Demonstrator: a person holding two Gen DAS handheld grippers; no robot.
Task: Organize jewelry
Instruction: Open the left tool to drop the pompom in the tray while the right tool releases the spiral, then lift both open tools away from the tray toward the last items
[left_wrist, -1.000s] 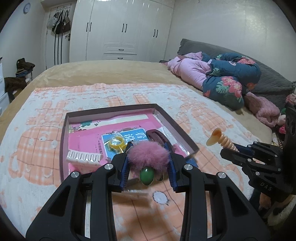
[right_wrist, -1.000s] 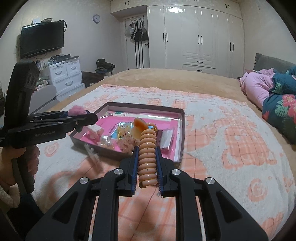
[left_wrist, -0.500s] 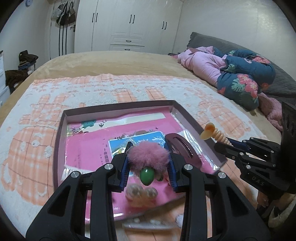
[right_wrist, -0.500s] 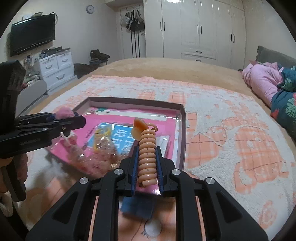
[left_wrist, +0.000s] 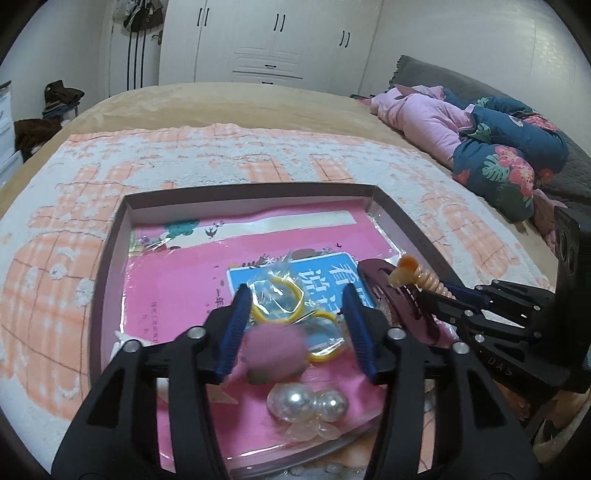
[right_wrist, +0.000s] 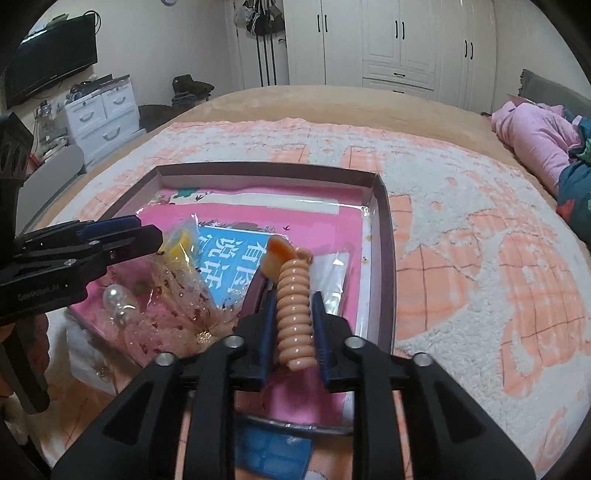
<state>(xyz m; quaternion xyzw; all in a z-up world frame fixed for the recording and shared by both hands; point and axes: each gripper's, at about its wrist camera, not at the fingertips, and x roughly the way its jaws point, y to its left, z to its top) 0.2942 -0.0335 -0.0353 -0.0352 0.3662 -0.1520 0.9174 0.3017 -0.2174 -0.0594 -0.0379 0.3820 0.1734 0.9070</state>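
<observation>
My left gripper (left_wrist: 295, 291) is open above the near part of a shallow box (left_wrist: 406, 229) lined in pink. A pink fluffy pompom with a green bead (left_wrist: 273, 350) sits blurred between the spread fingers, free of both pads. Under it lie a bag of yellow hair ties (left_wrist: 280, 299), a pearl piece (left_wrist: 295, 402) and a dark red hair clip (left_wrist: 391, 295). My right gripper (right_wrist: 293, 299) is shut on a peach coiled hair tie (right_wrist: 295, 314) over the box's near right side (right_wrist: 384, 236). The left gripper (right_wrist: 110, 236) shows at the left of the right wrist view.
The box rests on a peach and white fleece blanket (left_wrist: 258, 162) spread over a bed. Pink and floral bedding (left_wrist: 498, 147) is piled at the right. A blue flat item (right_wrist: 273, 450) lies just outside the box's near edge. White wardrobes (right_wrist: 406, 44) stand behind.
My left gripper has opened and let go of the pompom, which is dropping toward the box. Both grippers have moved forward and lower over the box; the right keeps the coil.
</observation>
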